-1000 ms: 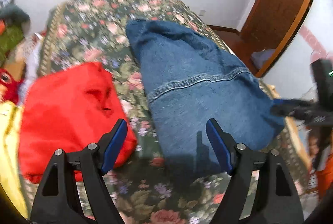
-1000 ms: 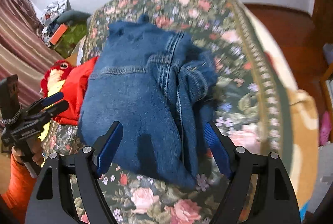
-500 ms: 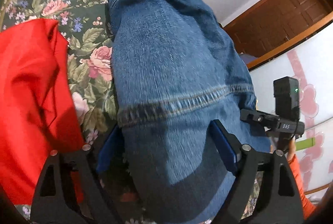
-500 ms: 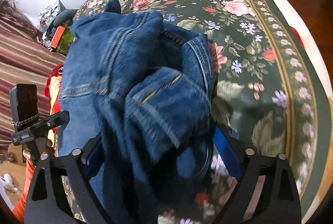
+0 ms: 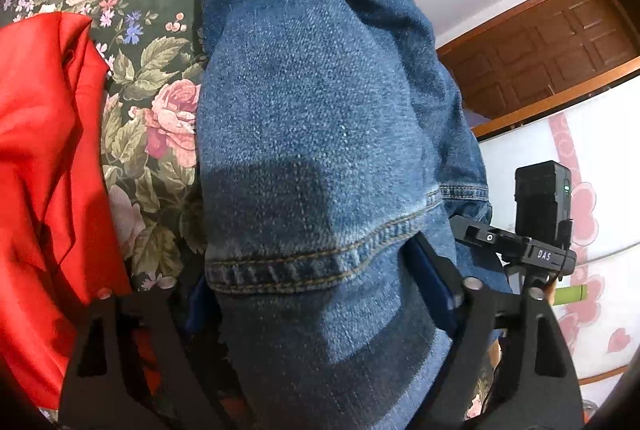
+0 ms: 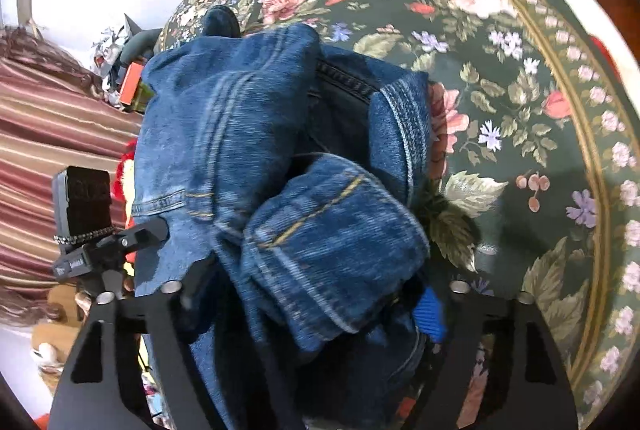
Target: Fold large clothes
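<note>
A folded bundle of blue denim jeans (image 5: 312,134) lies on the floral bedspread (image 5: 156,78). My left gripper (image 5: 316,298) is open, its blue-padded fingers wide on either side of the bundle's near end, with denim filling the gap. In the right wrist view the same jeans (image 6: 248,166) bulge up between the fingers of my right gripper (image 6: 312,306), also open and straddling the folded end. Only the right blue pad (image 6: 430,314) shows; the other is hidden by cloth. Each gripper shows in the other's view, at the bundle's opposite side (image 5: 516,246) (image 6: 104,246).
A folded red garment (image 5: 44,170) lies on the bed left of the jeans. A wooden door (image 5: 560,42) and white wall stand beyond. A striped curtain (image 6: 52,134) and clutter are past the bed's far side. The bedspread's bordered edge (image 6: 580,102) runs on the right.
Both grippers have moved forward and down from above the bed until their open fingers straddle the two ends of the jeans bundle. The denim has bunched up between the fingers.
</note>
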The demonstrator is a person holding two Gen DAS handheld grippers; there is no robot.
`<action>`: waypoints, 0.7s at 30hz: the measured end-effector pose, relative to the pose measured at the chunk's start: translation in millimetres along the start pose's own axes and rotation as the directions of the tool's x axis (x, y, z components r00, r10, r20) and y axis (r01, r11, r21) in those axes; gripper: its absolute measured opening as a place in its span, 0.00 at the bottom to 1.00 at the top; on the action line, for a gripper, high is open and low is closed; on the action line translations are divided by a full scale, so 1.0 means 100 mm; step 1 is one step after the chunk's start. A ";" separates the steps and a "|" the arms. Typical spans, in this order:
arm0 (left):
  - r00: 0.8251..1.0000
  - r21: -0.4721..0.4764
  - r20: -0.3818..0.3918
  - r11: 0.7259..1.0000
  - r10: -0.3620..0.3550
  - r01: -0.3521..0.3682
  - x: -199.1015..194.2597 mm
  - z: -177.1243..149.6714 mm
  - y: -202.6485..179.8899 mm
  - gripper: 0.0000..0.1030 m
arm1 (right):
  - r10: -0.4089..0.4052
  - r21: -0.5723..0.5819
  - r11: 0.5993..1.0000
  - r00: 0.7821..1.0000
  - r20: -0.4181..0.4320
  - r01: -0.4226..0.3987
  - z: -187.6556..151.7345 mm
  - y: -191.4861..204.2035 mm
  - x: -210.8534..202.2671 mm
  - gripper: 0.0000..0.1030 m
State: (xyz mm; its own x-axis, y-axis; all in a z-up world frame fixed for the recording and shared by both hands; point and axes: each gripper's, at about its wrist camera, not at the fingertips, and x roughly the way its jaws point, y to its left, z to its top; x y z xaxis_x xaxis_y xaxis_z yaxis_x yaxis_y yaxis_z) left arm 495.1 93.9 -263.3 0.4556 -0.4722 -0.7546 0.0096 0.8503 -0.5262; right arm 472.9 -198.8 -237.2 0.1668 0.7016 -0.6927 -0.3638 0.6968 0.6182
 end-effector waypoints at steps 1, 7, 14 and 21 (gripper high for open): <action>1.000 0.004 0.005 1.000 0.003 -0.003 -0.02 -0.02 -0.01 0.71 | -0.016 -0.008 1.000 1.000 0.007 0.016 -0.01 0.04 -0.02 0.60; 1.000 0.027 0.029 1.000 -0.001 0.000 -0.24 -0.05 -0.24 0.46 | -0.046 -0.025 0.999 0.997 0.056 0.048 -0.01 0.32 -0.20 0.40; 0.993 0.115 0.121 0.993 0.002 -0.016 -0.89 -0.12 -0.59 0.43 | -0.013 -0.066 0.998 0.992 0.129 0.022 -0.06 0.80 -0.57 0.38; 0.971 0.156 0.237 0.988 -0.016 -0.022 -1.79 -0.25 -0.63 0.43 | 0.012 -0.178 0.984 0.978 0.208 0.026 -0.05 1.63 -0.78 0.38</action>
State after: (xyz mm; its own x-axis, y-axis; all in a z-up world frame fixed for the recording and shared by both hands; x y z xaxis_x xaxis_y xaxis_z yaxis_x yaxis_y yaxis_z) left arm 390.8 119.1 -105.3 0.6534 -0.4173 -0.6316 0.1382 0.8861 -0.4424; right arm 396.4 -141.0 -83.9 0.3494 0.7257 -0.5926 -0.5166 0.6769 0.5243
